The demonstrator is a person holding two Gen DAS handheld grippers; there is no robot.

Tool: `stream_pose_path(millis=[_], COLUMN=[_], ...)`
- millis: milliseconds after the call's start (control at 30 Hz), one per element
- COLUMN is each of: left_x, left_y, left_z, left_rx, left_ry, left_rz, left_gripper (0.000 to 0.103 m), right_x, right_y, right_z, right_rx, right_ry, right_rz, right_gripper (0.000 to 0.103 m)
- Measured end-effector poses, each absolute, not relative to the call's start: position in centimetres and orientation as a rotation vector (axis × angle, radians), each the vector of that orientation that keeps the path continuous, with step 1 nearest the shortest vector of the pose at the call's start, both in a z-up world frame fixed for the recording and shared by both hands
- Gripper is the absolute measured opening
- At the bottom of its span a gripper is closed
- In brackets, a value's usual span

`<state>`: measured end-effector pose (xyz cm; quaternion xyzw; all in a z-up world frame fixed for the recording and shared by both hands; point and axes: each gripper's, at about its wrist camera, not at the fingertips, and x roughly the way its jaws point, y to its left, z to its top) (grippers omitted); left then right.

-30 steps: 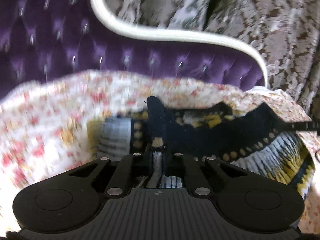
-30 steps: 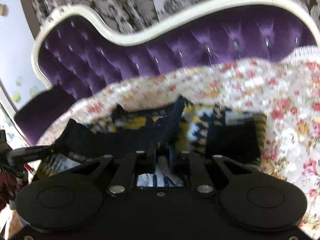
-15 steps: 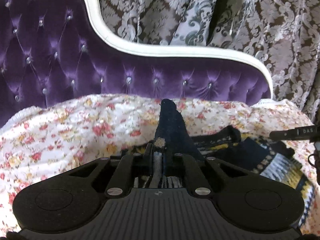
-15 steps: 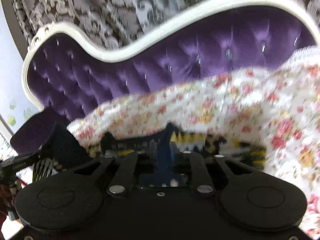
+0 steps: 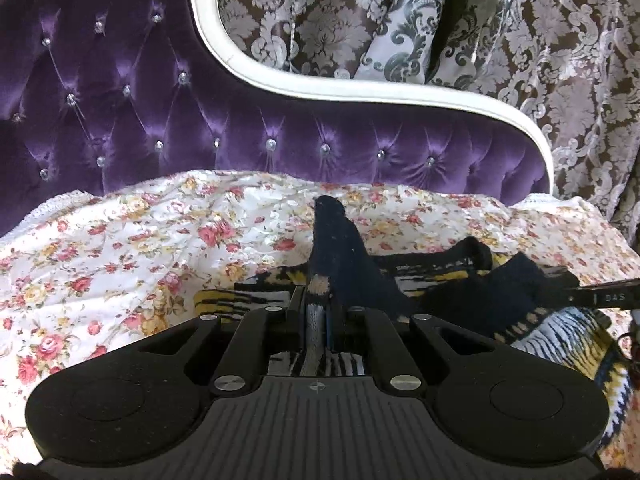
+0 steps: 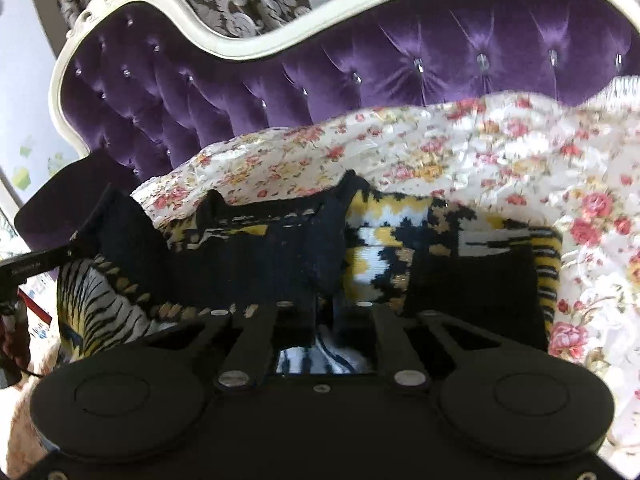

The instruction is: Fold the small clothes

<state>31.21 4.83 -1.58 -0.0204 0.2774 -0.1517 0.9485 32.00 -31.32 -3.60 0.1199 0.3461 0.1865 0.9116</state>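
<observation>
Both handheld two-finger grippers are clamped on the same small knitted garment, a black, yellow and white patterned piece spread on the floral quilted bedspread (image 5: 120,248) in front of the purple tufted velvet headboard (image 5: 200,128). Left gripper (image 5: 318,312) has its jaws nearly together, pinching a dark navy fold of the knitted garment (image 5: 344,256) that stands up toward twelve o'clock in its view, the rest trailing off toward three o'clock. Right gripper (image 6: 324,312) is fully closed, with a bunched black ridge of the knit (image 6: 304,248) caught between its fingers; the garment's flat body lies from one to three o'clock, and a striped sleeve-like part droops toward nine o'clock. The risk I see: each grip holds only a thin pinch of stretchy knit, so pulling the two hands apart or lifting unevenly could let a layer slip free, or drag the bedspread up with it, leaving a crooked, bunched fold instead of a clean one.
</observation>
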Motion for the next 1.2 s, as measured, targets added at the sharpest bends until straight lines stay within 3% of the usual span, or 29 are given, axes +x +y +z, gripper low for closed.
stream_pose_path(millis=[233, 500, 667, 733, 767, 800, 1000, 1067, 1133, 1167, 1200], left_x=[31.4, 37.8, 38.3, 37.7, 37.5, 37.2, 37.2, 37.6, 37.7, 37.8, 37.6], left_y=[4.6, 5.1, 7.0, 7.5, 7.7, 7.9, 6.2, 5.3, 4.7, 4.3, 4.0], left_z=[1.4, -2.8, -4.0, -3.7, -3.5, -3.2, -2.6, -3.3, -3.8, -4.1, -4.3], left_rx=[0.022, 0.008, -0.079, -0.098, -0.11, -0.126, -0.096, -0.06, -0.045, -0.037, -0.025], left_ry=[0.477, 0.645, 0.707, 0.703, 0.697, 0.688, 0.697, 0.743, 0.759, 0.769, 0.775], left_rz=[-0.309, -0.172, -0.199, -0.211, -0.219, -0.231, -0.325, -0.345, -0.351, -0.345, -0.336], left_gripper=[0.009, 0.008, 0.01, 0.018, 0.038, 0.051, 0.063, 0.062, 0.036, 0.004, 0.005], right_x=[32.5, 36.8, 36.1, 36.0, 36.0, 36.1, 35.9, 35.8, 35.8, 35.8, 35.7], right_y=[-32.4, -33.3, -33.8, -33.9, -33.8, -33.7, -34.0, -33.8, -33.5, -33.4, -33.2], right_z=[1.2, -4.9, -6.0, -6.1, -6.1, -6.1, -6.1, -6.0, -5.9, -5.8, -5.7], right_rx=[0.24, 0.289, 0.322, 0.323, 0.32, 0.32, 0.328, 0.313, 0.295, 0.283, 0.27], right_ry=[0.576, 0.725, 0.698, 0.692, 0.688, 0.683, 0.68, 0.678, 0.678, 0.679, 0.679], right_rz=[0.28, 0.155, 0.167, 0.169, 0.171, 0.173, 0.184, 0.186, 0.187, 0.189, 0.19], right_gripper=[0.013, 0.013, 0.014, 0.015, 0.016, 0.017, 0.018, 0.02, 0.022, 0.022, 0.022])
